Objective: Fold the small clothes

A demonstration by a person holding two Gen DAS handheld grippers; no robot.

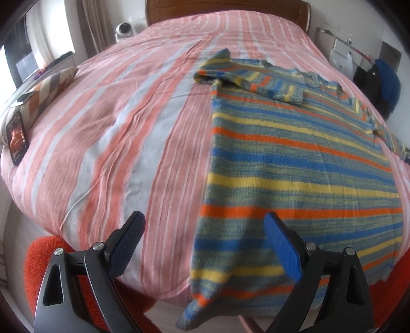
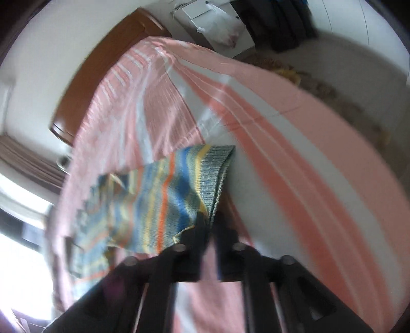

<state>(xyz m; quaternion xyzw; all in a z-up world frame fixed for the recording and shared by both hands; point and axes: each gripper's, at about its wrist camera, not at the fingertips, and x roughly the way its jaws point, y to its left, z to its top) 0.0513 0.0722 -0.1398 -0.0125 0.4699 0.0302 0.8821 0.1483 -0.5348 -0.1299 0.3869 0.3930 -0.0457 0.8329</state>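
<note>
1. Fingers: left gripper, blue-padded, spread wide and empty above the near hem; right gripper, dark and blurred, pinching the ribbed cuff of a sleeve.
2. Bed, pink, coral and pale grey striped cotton cover, wooden headboard: the working surface.
3. Jumper, knitted, blue-green with orange, yellow and blue stripes: lying flat on the bed's right half, hem hanging over the near edge, one sleeve folded across the chest.
4. Handling, judged: soft, light, stretchy, limp; grips well. Best held at ribbed cuffs, hem corners or shoulder seams.
5. Phone, dark, rectangular: at the far left edge.
</note>
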